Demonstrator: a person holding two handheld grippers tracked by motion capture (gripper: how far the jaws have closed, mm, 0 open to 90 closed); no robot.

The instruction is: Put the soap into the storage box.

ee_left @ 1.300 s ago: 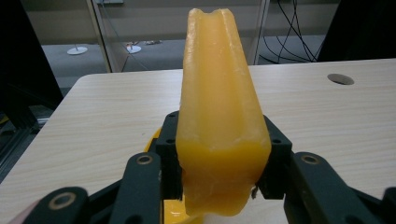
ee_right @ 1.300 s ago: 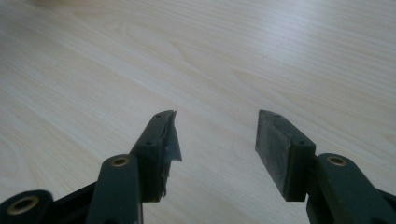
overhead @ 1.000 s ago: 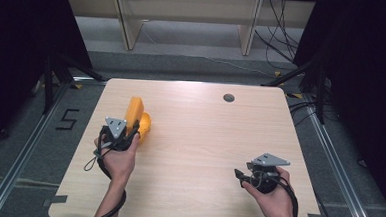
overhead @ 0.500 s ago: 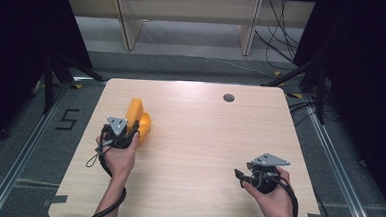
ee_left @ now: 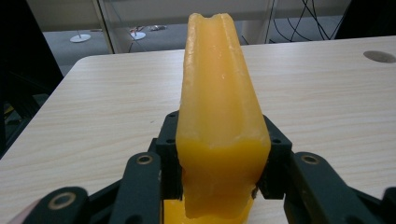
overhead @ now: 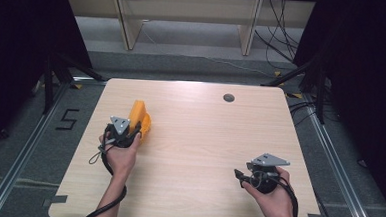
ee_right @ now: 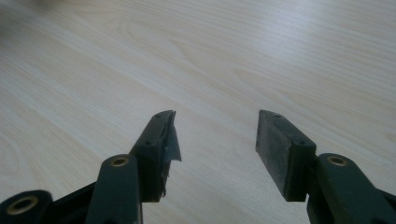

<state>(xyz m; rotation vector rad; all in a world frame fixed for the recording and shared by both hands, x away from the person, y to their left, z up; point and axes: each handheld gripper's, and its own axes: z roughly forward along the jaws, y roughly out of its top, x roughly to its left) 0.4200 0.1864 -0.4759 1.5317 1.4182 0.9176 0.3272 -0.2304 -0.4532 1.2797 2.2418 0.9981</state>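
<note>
Light wood-grain table [overhead: 193, 153] sitting on grey carpet, rounded corners, round grommet hole [overhead: 228, 97] toward 12 o'clock. Pale shelving legs [overhead: 125, 25] and loose black cables [overhead: 280, 38] standing beyond the far edge; dark curtains flanking both sides; a taped "5" [overhead: 66, 119] lying on the floor at 9 o'clock.

Left gripper [overhead: 130, 130] resting at 9 o'clock, jaws clenching an orange block [ee_left: 219, 107], which is pointing toward 12 o'clock with its lower end touching the tabletop.

Right gripper [overhead: 238, 175] sitting at 4 o'clock, jaws parted and gripping nothing, pads [ee_right: 282, 151] hovering over bare wood.

Centre and far half lying open; near edge close behind both hands.
</note>
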